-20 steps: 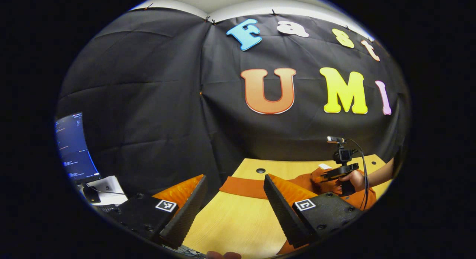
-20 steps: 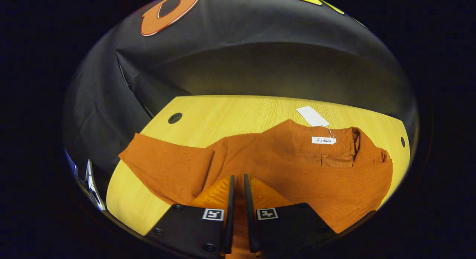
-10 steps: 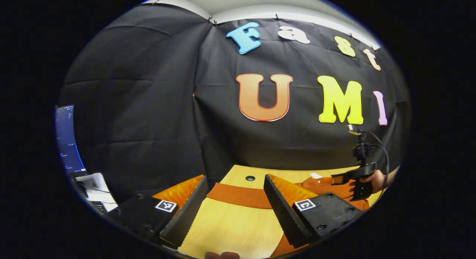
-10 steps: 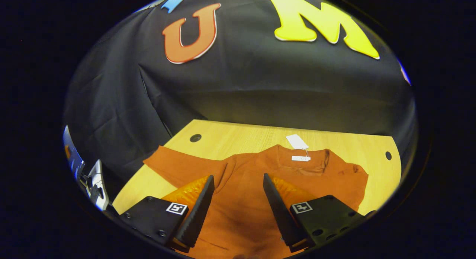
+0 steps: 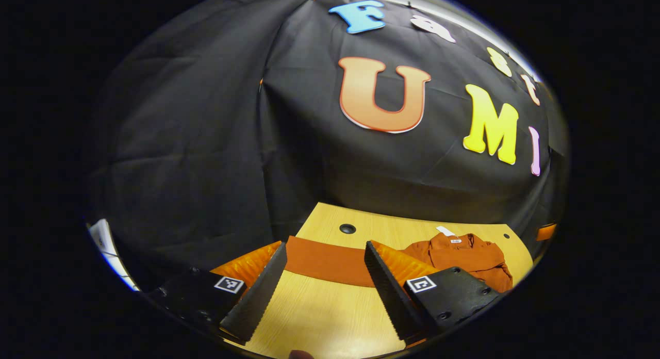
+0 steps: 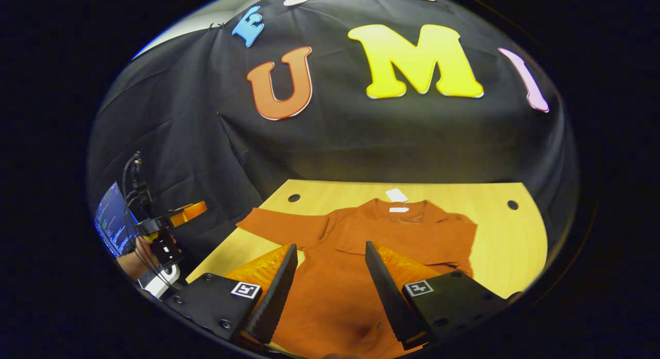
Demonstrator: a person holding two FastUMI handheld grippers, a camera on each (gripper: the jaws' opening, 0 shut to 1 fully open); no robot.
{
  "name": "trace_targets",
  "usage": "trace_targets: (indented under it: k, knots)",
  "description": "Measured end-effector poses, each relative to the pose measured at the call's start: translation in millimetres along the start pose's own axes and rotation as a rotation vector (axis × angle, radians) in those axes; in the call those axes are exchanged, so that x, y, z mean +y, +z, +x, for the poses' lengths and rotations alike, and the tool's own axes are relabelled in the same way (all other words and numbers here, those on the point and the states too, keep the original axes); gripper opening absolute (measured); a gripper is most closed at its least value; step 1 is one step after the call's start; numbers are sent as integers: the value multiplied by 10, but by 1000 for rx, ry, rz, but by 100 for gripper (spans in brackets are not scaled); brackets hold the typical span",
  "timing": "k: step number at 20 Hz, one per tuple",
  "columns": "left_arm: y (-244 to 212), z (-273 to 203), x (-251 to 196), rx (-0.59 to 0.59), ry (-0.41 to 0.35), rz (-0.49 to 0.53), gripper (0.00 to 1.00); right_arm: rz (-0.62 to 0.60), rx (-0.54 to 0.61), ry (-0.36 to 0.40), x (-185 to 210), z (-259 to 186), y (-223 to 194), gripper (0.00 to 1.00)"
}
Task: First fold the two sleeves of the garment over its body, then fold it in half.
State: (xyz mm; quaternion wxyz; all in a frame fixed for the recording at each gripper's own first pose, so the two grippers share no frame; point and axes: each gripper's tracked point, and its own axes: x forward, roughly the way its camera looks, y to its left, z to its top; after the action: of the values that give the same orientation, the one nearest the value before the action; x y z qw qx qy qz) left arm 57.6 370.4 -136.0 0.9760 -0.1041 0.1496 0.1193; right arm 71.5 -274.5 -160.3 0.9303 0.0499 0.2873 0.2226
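Item: garment, rust-orange knit top, lying flat on the table with its neckline toward the booth wall. Landmark for all placements below: the garment's neckline.

- Paper tag: white, on the bare wood just beyond the neckline, touching or nearly touching it. A smaller white label sits at the neckline itself.
- Unfolded sleeve: spread out flat away from the neckline toward the left of the right gripper view, reaching near a round hole in the tabletop. In the left gripper view the same sleeve runs as a band across the wood between that gripper's fingers.
- Opposite shoulder: the fabric there is drawn in over the body, ending in a neat edge on the side of the neckline away from the spread sleeve; a second hole lies well beyond it.
- Right gripper: poised over the garment's lower body, on the near side from the neckline; jaws spread wide, nothing between them.
- Left gripper: over bare table nearer than the sleeve, well off from the neckline; jaws spread wide, holding nothing. Seen from the right gripper view it is raised off the table edge, held in a hand, beside a lit screen.
- Containers: none catalogued; the table alone bears the garment
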Motion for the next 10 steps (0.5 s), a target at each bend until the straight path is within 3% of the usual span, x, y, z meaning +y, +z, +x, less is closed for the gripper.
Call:
trace_targets:
  k: [2, 7, 10]
  knots:
    - [-66, 260, 83, 31, -42, -66, 99, 10, -32, -66, -232, -160, 92, 86]
    - [-497, 973, 587, 174, -13, -27, 98, 45, -53, -218, -742, -580, 68, 82]
    - [-740, 1204, 672, 256, -54, -73, 99, 44, -26, -290, -938, -814, -54, 86]
